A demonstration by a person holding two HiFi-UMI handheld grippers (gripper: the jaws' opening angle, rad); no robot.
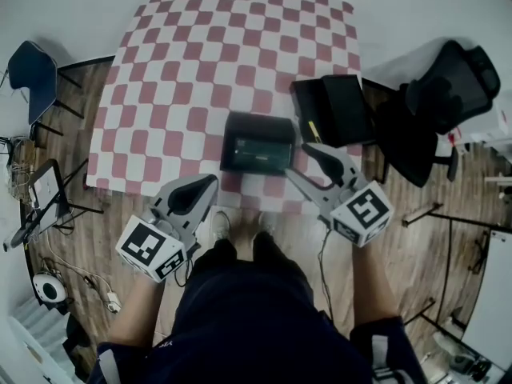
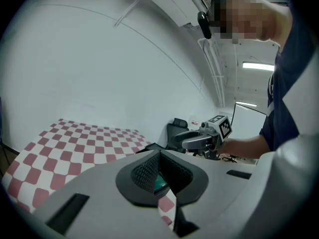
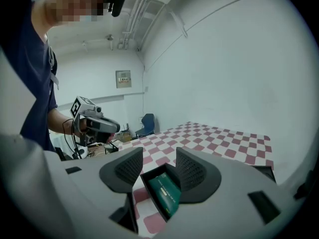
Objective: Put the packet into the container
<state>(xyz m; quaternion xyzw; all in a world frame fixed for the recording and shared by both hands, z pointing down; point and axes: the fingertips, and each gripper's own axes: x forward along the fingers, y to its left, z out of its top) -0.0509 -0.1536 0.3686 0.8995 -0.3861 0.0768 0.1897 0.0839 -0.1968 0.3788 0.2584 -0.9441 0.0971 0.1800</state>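
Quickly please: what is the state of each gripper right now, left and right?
Left gripper: shut, holding nothing.
Right gripper: open, empty; the packet lies in the container seen past it.

Tablecloth (image 1: 200, 78): checked cloth, matt. Container (image 1: 258, 142): black plastic, matt. Packet (image 3: 164, 192): green, faint sheen. My left gripper (image 1: 212, 181), my right gripper (image 3: 158, 169): smooth grey matt plastic shells; pads (image 3: 192, 171) black, finely ribbed. Floor (image 1: 120, 214): wood planks.
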